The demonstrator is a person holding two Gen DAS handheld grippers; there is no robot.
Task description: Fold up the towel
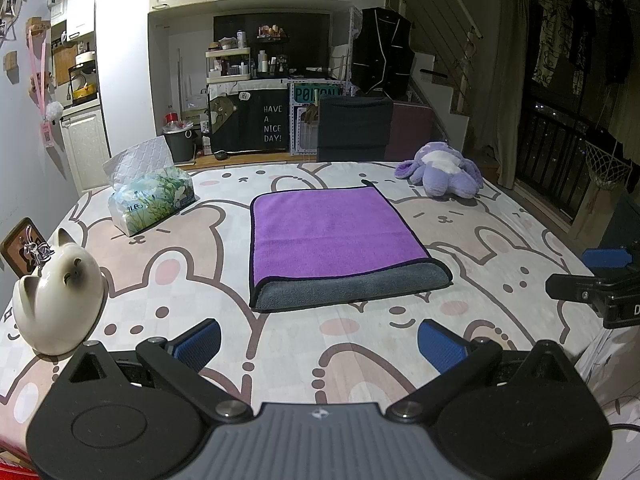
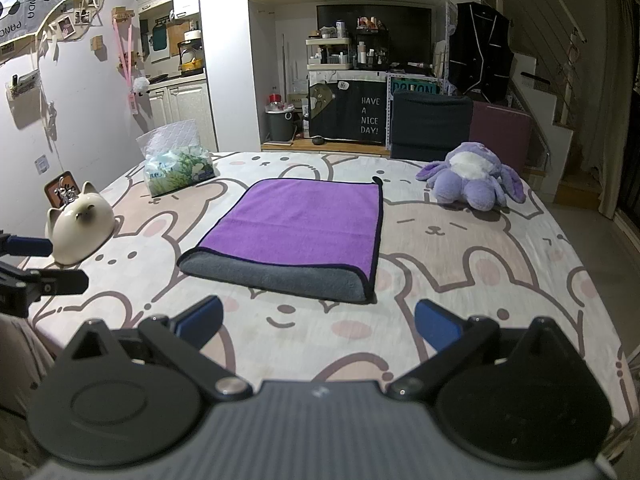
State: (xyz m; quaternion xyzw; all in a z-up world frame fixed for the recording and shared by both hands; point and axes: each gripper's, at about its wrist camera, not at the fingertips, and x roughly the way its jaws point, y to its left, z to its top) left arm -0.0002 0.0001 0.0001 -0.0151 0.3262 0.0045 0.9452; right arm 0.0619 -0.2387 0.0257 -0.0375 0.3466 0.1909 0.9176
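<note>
A purple towel [image 1: 336,232] with a grey underside lies folded once on the bunny-print table, its grey strip showing along the near edge. It also shows in the right wrist view [image 2: 296,228]. My left gripper [image 1: 318,344] is open and empty, held above the table short of the towel's near edge. My right gripper [image 2: 318,330] is open and empty too, also short of the near edge. The right gripper shows at the right edge of the left wrist view [image 1: 592,276], and the left gripper shows at the left edge of the right wrist view [image 2: 36,264].
A white cat figurine [image 1: 56,304] stands at the near left, a tissue pack [image 1: 150,200] at the far left, a purple plush toy [image 1: 444,174] at the far right. A dark chair [image 1: 354,128] stands behind the table's far edge.
</note>
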